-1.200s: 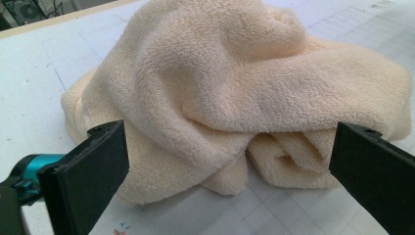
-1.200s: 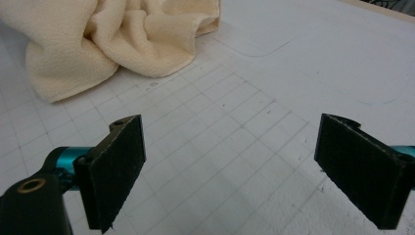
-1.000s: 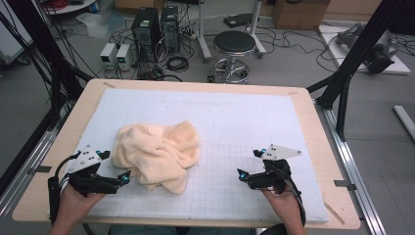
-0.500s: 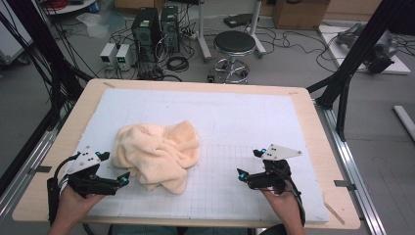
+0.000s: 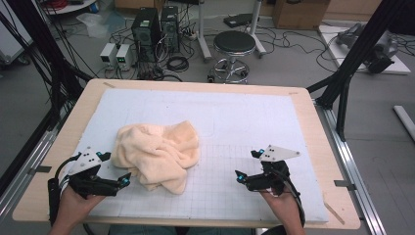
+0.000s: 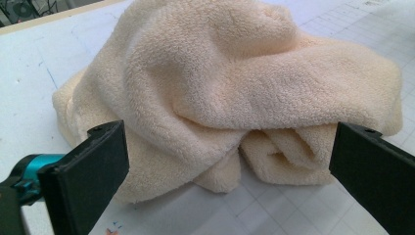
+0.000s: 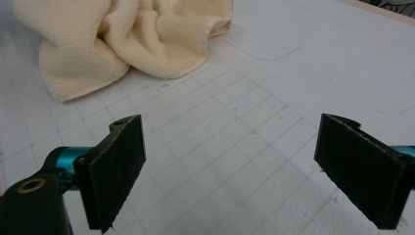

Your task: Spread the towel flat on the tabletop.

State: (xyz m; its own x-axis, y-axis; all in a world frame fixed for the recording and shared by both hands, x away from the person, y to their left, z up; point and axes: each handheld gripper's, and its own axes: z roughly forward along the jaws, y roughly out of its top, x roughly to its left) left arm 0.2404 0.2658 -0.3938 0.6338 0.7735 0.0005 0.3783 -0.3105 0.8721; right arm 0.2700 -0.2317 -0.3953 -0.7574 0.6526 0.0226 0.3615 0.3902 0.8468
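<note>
A crumpled cream towel [image 5: 159, 154] lies in a heap on the white grid mat [image 5: 235, 122], left of centre. My left gripper [image 5: 113, 169] sits right at the towel's left edge, open, jaws spread wide. In the left gripper view the towel [image 6: 230, 93] bulges up just beyond the two black jaws, with nothing pinched between them. My right gripper [image 5: 248, 166] rests low over bare mat at the right front, open and holding nothing. From the right gripper view the towel [image 7: 122, 34] lies farther off, at the upper left.
The mat covers a wooden table [image 5: 313, 127] with a bare border. Beyond the far edge stand a round stool [image 5: 235, 46], computer towers [image 5: 156, 29] and floor cables. Black frame posts [image 5: 362, 54] rise at the right and left sides.
My left gripper has edged a little nearer the towel's left edge. The right gripper and towel have stayed put.
</note>
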